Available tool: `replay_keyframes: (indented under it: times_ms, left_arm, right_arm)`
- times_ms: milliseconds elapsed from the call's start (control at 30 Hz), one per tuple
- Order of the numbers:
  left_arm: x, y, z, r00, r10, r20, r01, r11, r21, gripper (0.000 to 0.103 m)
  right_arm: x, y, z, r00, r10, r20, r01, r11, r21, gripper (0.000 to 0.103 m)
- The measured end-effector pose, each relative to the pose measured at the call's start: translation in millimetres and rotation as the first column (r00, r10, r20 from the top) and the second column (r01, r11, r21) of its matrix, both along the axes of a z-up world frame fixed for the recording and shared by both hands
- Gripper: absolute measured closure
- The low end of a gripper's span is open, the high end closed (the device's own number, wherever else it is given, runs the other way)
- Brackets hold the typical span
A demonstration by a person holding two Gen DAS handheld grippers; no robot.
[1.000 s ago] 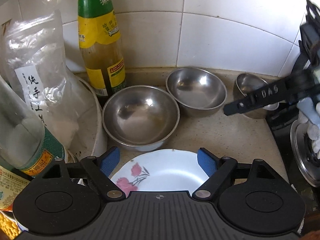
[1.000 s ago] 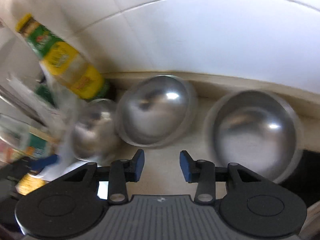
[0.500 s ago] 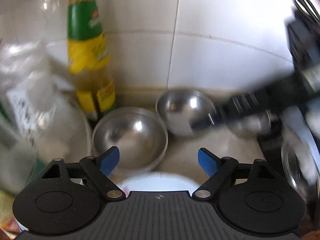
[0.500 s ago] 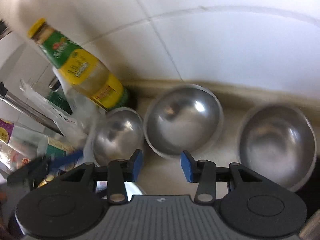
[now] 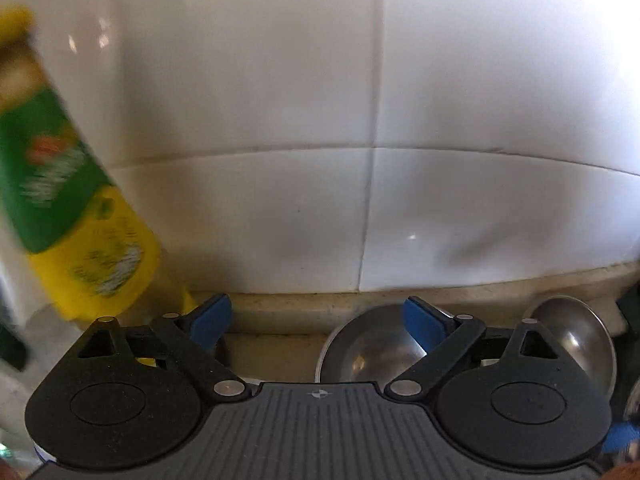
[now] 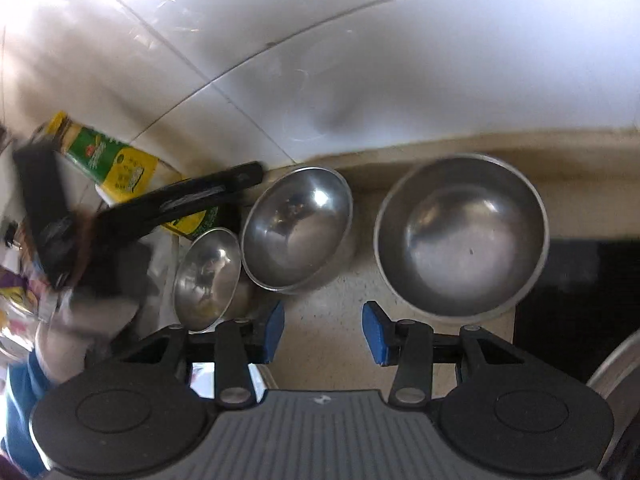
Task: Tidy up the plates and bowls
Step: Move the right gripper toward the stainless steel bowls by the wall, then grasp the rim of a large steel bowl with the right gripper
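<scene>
Beige counter (image 6: 328, 320): three shiny, seemingly steel bowls (image 6: 462, 236)

Big shiny white tiles (image 5: 480, 100) are covering the wall, with thin lines running between them. Light is shining on the wall tiles in small bright spots. A beige speckled desk (image 6: 328, 312) is meeting the wall at a yellowish edge strip (image 6: 500, 140). A black glossy surface (image 6: 580, 300) is sitting at the right of the desk

Both wrist views look steeply down, close, toward the tiled wall (image 5: 280, 120), sharing steel bowls (image 6: 298, 228).
</scene>
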State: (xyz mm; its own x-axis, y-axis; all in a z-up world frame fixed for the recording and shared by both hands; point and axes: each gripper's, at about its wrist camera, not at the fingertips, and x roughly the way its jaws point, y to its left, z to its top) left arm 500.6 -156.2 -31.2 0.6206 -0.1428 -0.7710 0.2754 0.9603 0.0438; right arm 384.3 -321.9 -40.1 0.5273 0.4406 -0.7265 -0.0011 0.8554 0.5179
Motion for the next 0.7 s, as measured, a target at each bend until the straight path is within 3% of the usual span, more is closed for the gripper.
replay_keyframes:
  times_ms: [100, 200, 267, 367, 433, 633, 700]
  left_arm:
    - [10, -9, -15, 0.997, -0.041, -0.062, 0.042, 0.999, 0.018, 0.010]
    - [20, -12, -30, 0.988, -0.078, -0.136, 0.081, 0.997, 0.014, 0.014]
    - [26, -11, -38, 0.977, -0.098, -0.191, 0.096, 0.995, -0.019, 0.022]
    - [28, -16, -46, 0.955, -0.155, -0.254, 0.140, 0.987, -0.074, 0.022]
    - [20, -25, -48, 0.946, -0.200, -0.254, 0.192, 0.980, -0.056, 0.017]
    - [-33, -30, -47, 0.894, -0.347, -0.283, 0.350, 0.936, -0.043, 0.017]
    - [-52, -27, -43, 0.876, -0.369, -0.309, 0.363, 0.928, -0.082, 0.017]
  right_arm:
    - [5, 16, -8, 0.988, 0.145, -0.047, -0.145, 0.989, 0.010, 0.034]
    - [6, 27, -22, 0.984, 0.162, -0.077, -0.166, 0.985, -0.046, 0.034]
    - [8, 24, -31, 0.985, 0.142, -0.102, -0.145, 0.989, -0.032, 0.034]
    - [5, 24, -36, 0.983, 0.147, -0.111, -0.153, 0.987, -0.051, 0.034]
    - [0, 20, -38, 0.983, 0.138, -0.121, -0.146, 0.987, -0.061, 0.032]
    - [-29, -3, -46, 0.983, 0.070, -0.172, -0.091, 0.989, -0.120, 0.030]
    - [-40, -11, -48, 0.980, 0.055, -0.190, -0.079, 0.990, -0.119, 0.030]
